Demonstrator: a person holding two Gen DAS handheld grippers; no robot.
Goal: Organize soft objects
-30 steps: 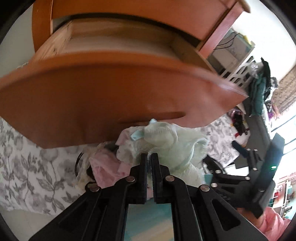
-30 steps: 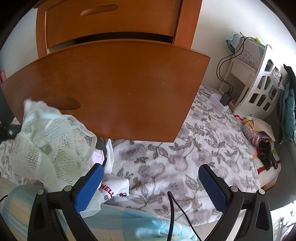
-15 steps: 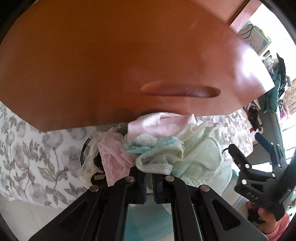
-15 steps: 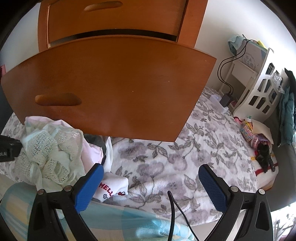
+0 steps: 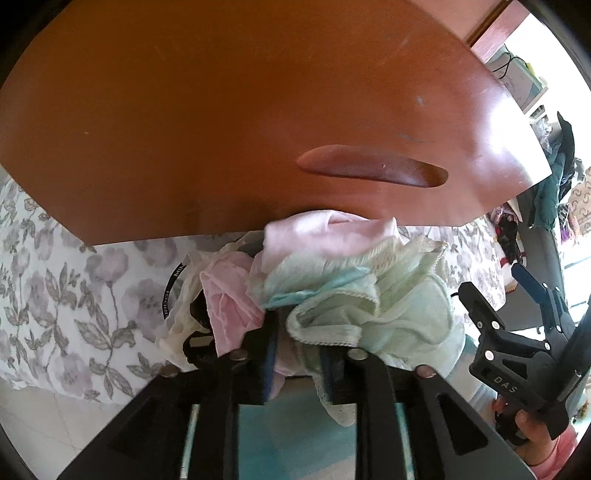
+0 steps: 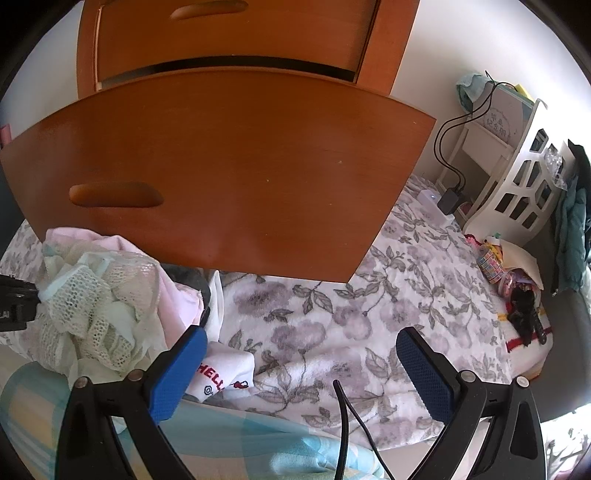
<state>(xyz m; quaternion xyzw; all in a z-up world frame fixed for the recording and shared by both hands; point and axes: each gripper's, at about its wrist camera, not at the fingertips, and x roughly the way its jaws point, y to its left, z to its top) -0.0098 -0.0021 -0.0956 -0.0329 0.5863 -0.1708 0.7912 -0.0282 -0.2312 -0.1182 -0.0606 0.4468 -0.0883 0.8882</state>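
A mint green lace garment [image 5: 369, 295] lies crumpled on a pile of soft clothes with a pale pink garment [image 5: 325, 232] behind it. The pile rests on a floral blanket [image 5: 74, 288] under an open wooden drawer front [image 5: 258, 110]. My left gripper [image 5: 299, 343] points down into the pile. Its jaws are opening, and mint and pink fabric lies loosely between them. In the right wrist view the same mint garment [image 6: 92, 306] sits at the left. My right gripper [image 6: 299, 365] stands wide open over the blanket [image 6: 332, 295] with nothing between its blue pads [image 6: 177, 369].
A white garment with red lettering [image 6: 225, 373] lies by the right gripper's left finger. A black cable [image 6: 343, 413] runs below. The dresser [image 6: 229, 33] rises behind the drawer front [image 6: 240, 166]. A white shelf [image 6: 524, 184], a charger [image 6: 450, 199] and toys [image 6: 517, 295] stand at the right.
The left gripper sank with the mint garment onto the pile, and its jaws have parted. The garment now rests on the pile. The right gripper has kept still.
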